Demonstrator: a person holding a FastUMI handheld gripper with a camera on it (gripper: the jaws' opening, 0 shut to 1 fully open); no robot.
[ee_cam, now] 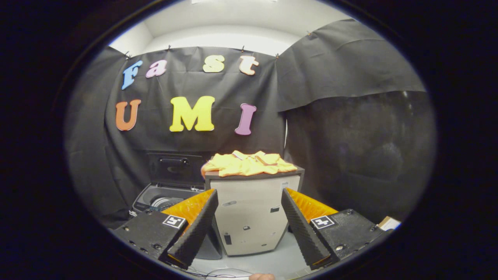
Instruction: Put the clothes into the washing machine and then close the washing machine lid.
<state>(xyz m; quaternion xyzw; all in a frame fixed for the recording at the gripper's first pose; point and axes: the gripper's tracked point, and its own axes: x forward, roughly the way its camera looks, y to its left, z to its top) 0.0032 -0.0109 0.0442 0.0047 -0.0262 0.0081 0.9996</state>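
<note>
At the far left we see the washing machine (pixel 167 196) sitting low on the floor, its lid (pixel 174 167) tipped up and back against the black cloth wall, so the drum lies open from above, ready to take a load. Just to its right stands a pale cabinet (pixel 252 216), taller than the machine, and on its dark top lies the yellow clothes (pixel 247 163) in a loose, crumpled heap, spread across most of the top with one edge hanging over the left corner. That height puts the cloth where we can reach it from above and then carry it leftward and down into the drum. Our gripper (pixel 249 229) hangs well back from the cabinet with its fingers spread wide and nothing between them; the cabinet's front shows through the gap. We judge the task not yet begun: the clothes are untouched, and the lid must stay up until they go in.
</note>
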